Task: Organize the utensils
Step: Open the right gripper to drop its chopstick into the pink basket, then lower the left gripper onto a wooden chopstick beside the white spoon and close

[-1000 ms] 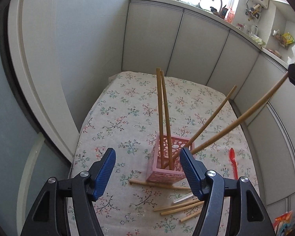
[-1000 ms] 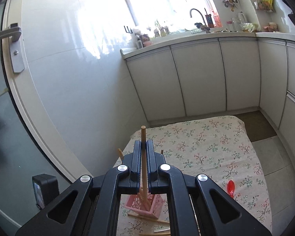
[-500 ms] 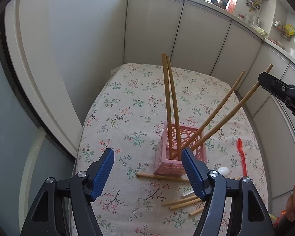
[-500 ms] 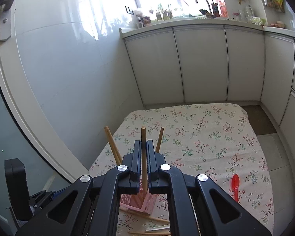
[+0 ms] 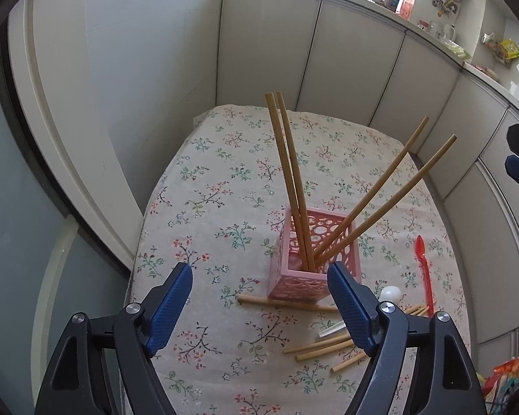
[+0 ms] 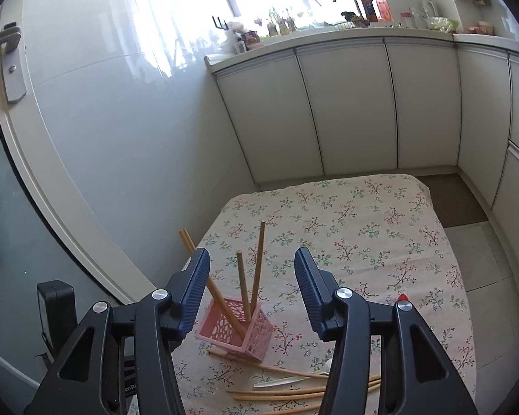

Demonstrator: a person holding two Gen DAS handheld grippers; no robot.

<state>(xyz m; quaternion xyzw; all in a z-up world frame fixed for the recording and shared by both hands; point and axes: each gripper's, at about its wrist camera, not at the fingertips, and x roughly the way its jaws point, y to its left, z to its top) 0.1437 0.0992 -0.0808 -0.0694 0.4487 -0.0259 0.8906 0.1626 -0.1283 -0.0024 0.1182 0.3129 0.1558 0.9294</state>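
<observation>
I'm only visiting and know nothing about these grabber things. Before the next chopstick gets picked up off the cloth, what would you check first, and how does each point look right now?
1. Right gripper empty and open: ok, nothing between the blue pads.
2. Left gripper open: ok, jaws wide apart.
3. Pink basket upright on the floral cloth: ok.
4. Four chopsticks standing inside the basket: ok, all leaning but contained.
5. Loose chopsticks reachable: ok, lying flat near the basket.
6. White spoon and red spoon clear of the loose chopsticks: cannot tell, the left gripper hides part of that pile.
</observation>
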